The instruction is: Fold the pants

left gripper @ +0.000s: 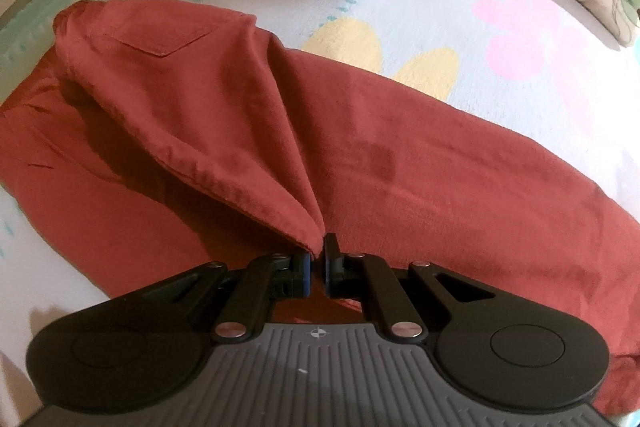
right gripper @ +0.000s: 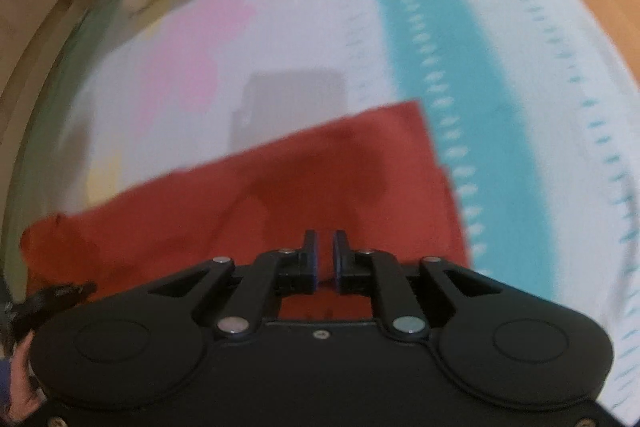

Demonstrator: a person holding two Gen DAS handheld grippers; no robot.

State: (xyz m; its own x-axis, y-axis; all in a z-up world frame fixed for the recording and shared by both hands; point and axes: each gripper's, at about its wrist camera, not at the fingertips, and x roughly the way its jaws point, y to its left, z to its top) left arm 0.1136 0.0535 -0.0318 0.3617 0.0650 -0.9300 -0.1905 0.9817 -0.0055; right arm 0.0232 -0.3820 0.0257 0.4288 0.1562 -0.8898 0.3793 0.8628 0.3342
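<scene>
Pants (left gripper: 360, 155), red, lying lengthwise on the flowered bed sheet (left gripper: 520, 99). Left tongs (left gripper: 316, 259) pinch a lifted fabric corner; right tongs (right gripper: 325, 251), narrowly parted and empty, hover above a leg. For a clean fold, carry the corner across taut and align edges before release.
</scene>
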